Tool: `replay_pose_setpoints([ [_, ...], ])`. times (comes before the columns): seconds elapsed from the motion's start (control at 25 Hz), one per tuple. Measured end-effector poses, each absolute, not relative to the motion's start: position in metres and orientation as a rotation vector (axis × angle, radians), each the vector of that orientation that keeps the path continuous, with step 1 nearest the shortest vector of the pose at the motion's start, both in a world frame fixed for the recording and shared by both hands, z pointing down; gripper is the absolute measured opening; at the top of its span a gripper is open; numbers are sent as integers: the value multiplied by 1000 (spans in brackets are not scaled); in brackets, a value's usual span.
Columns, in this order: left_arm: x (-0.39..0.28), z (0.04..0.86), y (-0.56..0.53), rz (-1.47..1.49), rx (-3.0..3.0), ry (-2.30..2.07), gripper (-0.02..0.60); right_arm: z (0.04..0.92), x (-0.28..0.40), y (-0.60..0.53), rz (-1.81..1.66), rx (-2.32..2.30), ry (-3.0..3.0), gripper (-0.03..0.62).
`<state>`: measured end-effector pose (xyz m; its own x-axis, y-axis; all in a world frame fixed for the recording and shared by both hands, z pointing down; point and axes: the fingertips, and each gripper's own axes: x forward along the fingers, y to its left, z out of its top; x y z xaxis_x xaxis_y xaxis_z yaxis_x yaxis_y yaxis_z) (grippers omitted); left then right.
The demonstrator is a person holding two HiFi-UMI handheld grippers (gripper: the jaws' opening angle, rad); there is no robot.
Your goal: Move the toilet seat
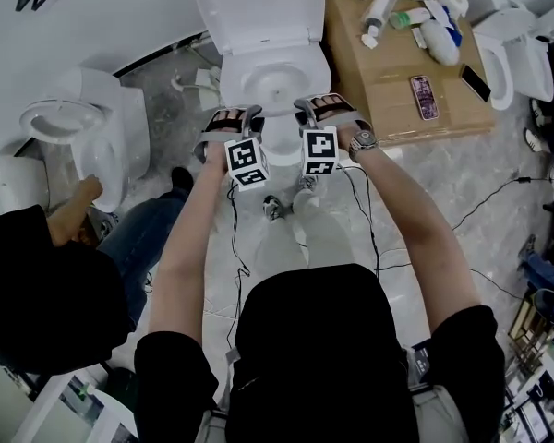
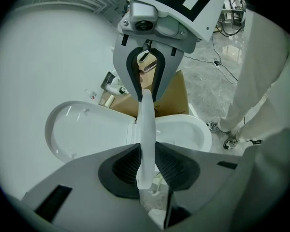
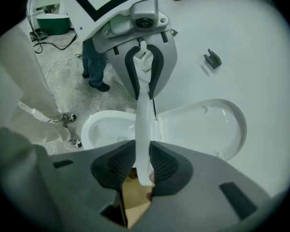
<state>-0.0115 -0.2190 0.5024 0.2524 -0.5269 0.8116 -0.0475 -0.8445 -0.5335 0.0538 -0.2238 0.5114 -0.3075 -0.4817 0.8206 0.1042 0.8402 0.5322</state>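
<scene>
The white toilet (image 1: 270, 79) stands ahead of me with its lid (image 1: 258, 7) tipped back against the wall. Its seat (image 2: 146, 129) is raised and shows edge-on as a thin white strip in both gripper views. My left gripper (image 2: 145, 167) is shut on one side of the seat's front rim. My right gripper (image 3: 142, 164) is shut on the seat (image 3: 142, 129) from the opposite side, facing the left one. In the head view the left gripper (image 1: 231, 120) and the right gripper (image 1: 328, 109) hover side by side over the bowl's front edge. The open bowl (image 2: 181, 132) lies below the seat.
A cardboard box (image 1: 388, 90) to the right of the toilet carries bottles, tubes and a phone (image 1: 423, 97). Other toilets stand at the left (image 1: 83, 132) and far right (image 1: 512, 53). A person in dark clothes (image 1: 65, 275) crouches at my left. Cables (image 1: 499, 197) cross the marble floor.
</scene>
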Motion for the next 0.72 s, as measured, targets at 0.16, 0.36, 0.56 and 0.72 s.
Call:
replay_pose_setpoints([
  [0.16, -11, 497, -226, -1634, -2123, 535, 98, 506, 54, -231, -595, 280, -1808, 100],
  [0.36, -12, 484, -243, -1620, -2112, 567, 98, 494, 53, -248, -596, 295, -1822, 98],
  [0.56, -14, 468, -265, -1590, -2116, 582, 95, 476, 49, -269, -600, 304, -1853, 97],
  [0.72, -15, 459, -284, -1560, -2122, 604, 94, 468, 48, -287, -593, 337, -1862, 94],
])
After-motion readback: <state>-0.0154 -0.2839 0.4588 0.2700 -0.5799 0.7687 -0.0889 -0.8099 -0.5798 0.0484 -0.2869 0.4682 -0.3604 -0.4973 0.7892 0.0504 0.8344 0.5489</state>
